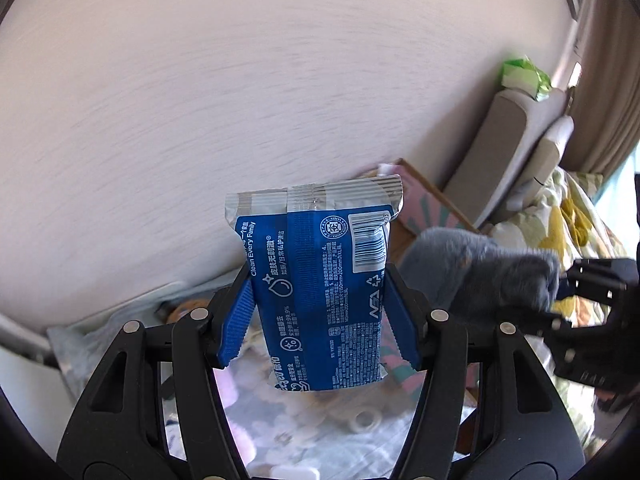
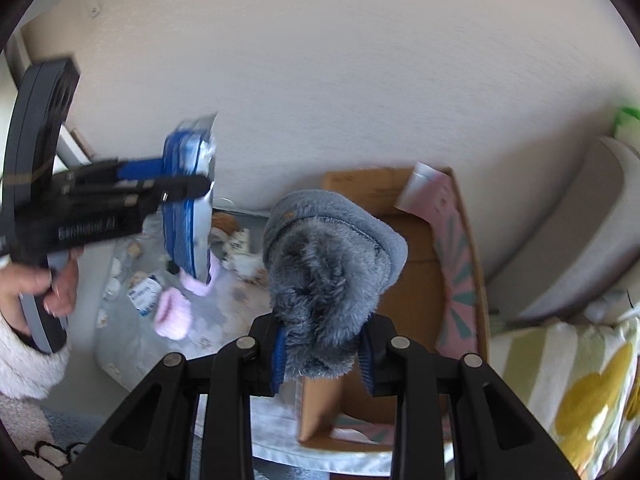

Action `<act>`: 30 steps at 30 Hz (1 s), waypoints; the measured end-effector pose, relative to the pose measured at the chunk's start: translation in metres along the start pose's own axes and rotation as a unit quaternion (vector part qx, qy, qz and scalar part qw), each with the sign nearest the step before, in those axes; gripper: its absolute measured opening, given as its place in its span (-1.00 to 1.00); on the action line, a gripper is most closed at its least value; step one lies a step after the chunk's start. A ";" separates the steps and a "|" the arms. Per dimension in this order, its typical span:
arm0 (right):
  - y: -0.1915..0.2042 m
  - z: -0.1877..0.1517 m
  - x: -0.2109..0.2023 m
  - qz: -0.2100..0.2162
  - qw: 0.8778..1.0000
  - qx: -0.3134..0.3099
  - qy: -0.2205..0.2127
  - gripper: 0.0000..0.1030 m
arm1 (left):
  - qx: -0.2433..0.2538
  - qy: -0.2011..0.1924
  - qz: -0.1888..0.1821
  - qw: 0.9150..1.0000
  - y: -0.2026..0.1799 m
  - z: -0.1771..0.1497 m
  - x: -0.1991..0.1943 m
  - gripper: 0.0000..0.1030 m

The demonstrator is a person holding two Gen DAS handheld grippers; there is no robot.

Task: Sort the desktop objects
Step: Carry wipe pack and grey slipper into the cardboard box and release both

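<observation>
Mid-sort, both loads airborne. Left gripper (image 1: 320,312) clamped on blue-and-silver foil wet-wipe packet (image 1: 320,280), upright, raised before wall. Right gripper (image 2: 322,354) pinched on grey fluffy fleece slipper (image 2: 328,264), above open cardboard box (image 2: 416,280) at 3 o'clock. Left to sort at 9 o'clock on pale cloth: pink knitted socks (image 2: 172,314), small labelled bottle (image 2: 146,290), blurred oddments. Nothing judged placed yet.

We hold our left gripper (image 1: 320,300) raised on the left, its blue-padded fingers (image 1: 236,320) pinched in from both sides, our left hand (image 2: 44,284) wrapped around its handle. Our right gripper (image 2: 324,356) sits near and right, jaws drawn close.
</observation>
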State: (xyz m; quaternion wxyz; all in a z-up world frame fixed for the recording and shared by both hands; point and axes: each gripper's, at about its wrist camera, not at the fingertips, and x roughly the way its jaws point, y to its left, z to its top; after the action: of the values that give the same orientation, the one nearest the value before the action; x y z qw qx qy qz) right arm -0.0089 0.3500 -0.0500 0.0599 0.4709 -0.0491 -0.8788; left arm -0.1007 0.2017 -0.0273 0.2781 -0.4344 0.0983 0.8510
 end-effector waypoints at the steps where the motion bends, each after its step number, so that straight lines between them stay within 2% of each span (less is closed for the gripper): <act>1: -0.005 -0.004 -0.001 -0.006 1.000 0.005 0.001 -0.48 | 0.006 0.004 -0.005 1.000 -0.009 0.006 0.007 0.12; 5: -0.024 -0.018 -0.001 -0.029 0.999 0.019 0.008 -0.48 | 0.023 0.014 -0.016 0.999 -0.034 0.019 0.030 0.12; 10: -0.040 -0.022 0.003 -0.033 0.998 0.042 0.018 -0.48 | 0.026 0.033 -0.033 0.999 -0.061 0.032 0.073 0.12; 17: -0.055 -0.035 0.021 -0.037 0.996 0.065 0.040 -0.48 | 0.044 0.063 -0.025 0.997 -0.089 0.041 0.121 0.12; 21: -0.064 -0.038 0.036 -0.035 0.995 0.073 0.052 -0.48 | 0.054 0.069 -0.020 0.996 -0.094 0.042 0.133 0.12; 30: -0.066 -0.032 0.055 -0.030 0.995 0.066 0.070 -0.48 | 0.040 0.082 -0.018 0.996 -0.084 0.045 0.147 0.12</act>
State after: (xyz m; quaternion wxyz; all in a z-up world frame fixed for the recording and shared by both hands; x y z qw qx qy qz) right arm -0.0164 0.4059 -0.1219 0.0057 0.5351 -0.0889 -0.8401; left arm -0.1538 0.3466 -0.1106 0.3015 -0.4929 0.1475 0.8027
